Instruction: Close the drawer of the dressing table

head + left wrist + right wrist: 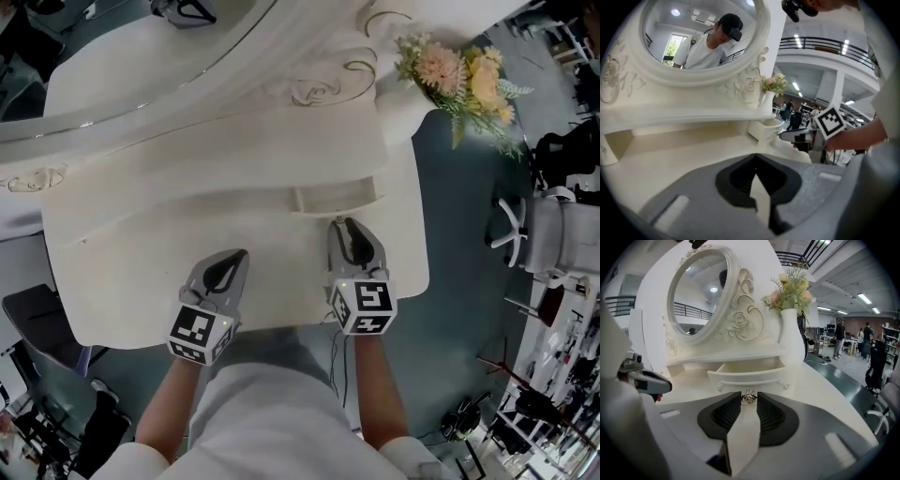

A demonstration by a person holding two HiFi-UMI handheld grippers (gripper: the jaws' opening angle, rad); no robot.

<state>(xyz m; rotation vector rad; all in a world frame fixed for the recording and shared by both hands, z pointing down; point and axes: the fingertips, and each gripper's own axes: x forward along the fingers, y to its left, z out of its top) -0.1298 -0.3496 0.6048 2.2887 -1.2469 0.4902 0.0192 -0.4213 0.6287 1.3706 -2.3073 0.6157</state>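
Observation:
The small white drawer of the dressing table stands pulled out under the low shelf, right of centre. Its little metal knob sits between the tips of my right gripper, whose jaws are closed against both sides of it. My left gripper hovers over the bare tabletop to the left, shut, tips touching, holding nothing. In the left gripper view the drawer shows to the right with the right gripper at it.
A white vase of pink and yellow flowers stands at the table's back right corner. The oval mirror rises behind the shelf. An office chair stands on the floor to the right.

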